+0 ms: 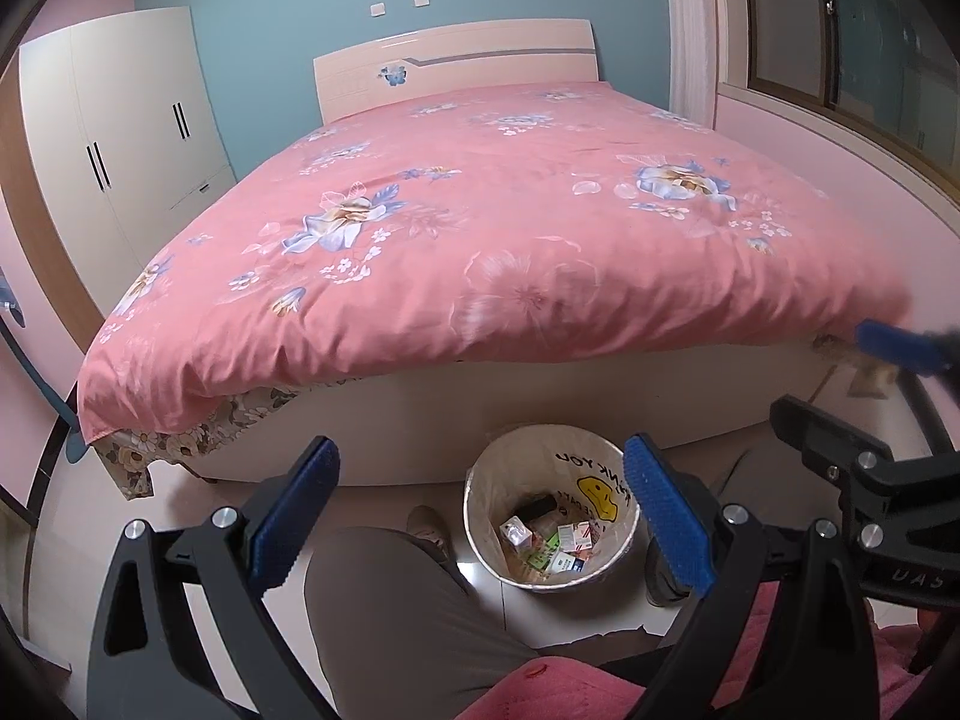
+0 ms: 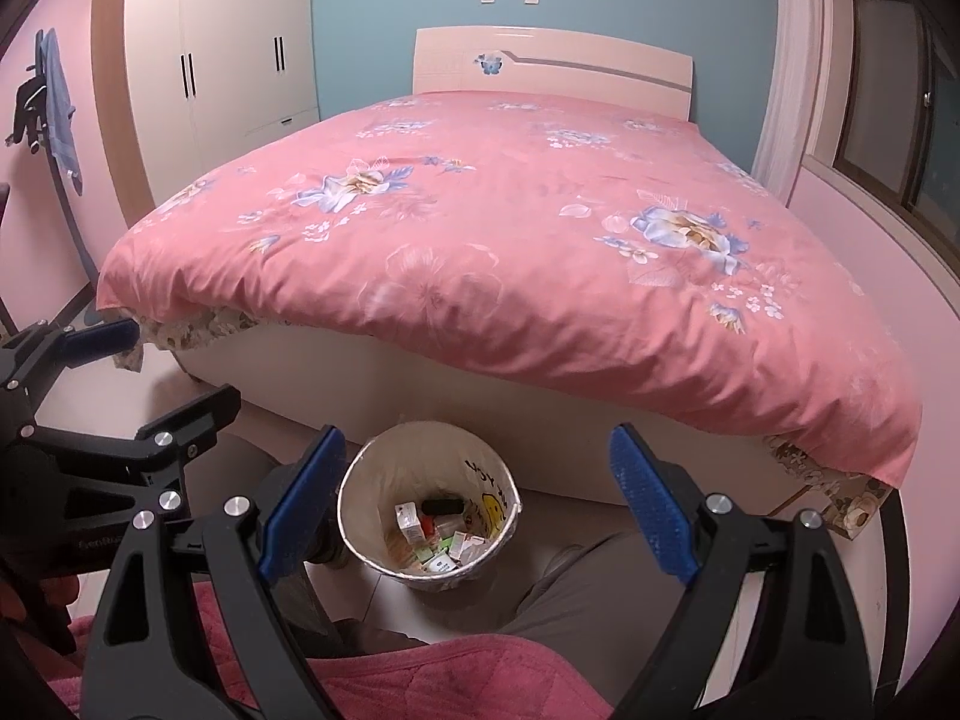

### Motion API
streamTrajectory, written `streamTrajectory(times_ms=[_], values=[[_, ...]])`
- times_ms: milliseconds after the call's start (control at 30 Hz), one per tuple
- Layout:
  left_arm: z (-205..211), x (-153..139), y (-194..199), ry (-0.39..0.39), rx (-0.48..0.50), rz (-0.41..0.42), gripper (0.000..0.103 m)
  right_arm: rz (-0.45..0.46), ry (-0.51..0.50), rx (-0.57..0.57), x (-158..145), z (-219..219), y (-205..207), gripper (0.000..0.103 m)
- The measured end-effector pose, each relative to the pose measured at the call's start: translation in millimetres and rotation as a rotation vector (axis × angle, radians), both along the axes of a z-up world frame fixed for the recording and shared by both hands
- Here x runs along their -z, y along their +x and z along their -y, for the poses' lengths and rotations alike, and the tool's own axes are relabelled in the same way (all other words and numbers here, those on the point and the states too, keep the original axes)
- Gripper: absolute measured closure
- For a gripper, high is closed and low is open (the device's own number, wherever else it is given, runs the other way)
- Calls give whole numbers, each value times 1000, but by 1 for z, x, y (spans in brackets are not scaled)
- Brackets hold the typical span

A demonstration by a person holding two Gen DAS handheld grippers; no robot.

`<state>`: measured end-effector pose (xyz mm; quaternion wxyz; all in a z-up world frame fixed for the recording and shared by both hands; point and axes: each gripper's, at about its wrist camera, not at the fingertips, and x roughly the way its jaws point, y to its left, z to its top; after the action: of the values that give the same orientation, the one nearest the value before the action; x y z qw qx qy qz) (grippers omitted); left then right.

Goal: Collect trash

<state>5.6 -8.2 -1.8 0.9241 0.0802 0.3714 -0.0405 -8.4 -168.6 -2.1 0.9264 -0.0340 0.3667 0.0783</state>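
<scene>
A white waste bin with a smiley-face liner stands on the floor at the foot of the bed; it also shows in the right wrist view. Small boxes and wrappers lie at its bottom, seen also in the right wrist view. My left gripper is open and empty, held above the bin. My right gripper is open and empty, also above the bin. Each gripper shows at the edge of the other's view.
A bed with a pink floral quilt fills the room ahead. A white wardrobe stands at the left, a window at the right. The person's grey-trousered legs and shoes flank the bin.
</scene>
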Motion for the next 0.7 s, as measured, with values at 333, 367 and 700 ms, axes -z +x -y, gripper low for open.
streamTrajectory(times_ms=[333,367,700], values=[[-1,1,1,-1,1,-6,6,-7,-6,-5,0,2,0,15],[-1,1,1,-2,2,-6,6,-8,-6,-5,0,2,0,15],[-1,3,1,-9,3,-12,6,-9,-5,-6,-1,4,2,15]])
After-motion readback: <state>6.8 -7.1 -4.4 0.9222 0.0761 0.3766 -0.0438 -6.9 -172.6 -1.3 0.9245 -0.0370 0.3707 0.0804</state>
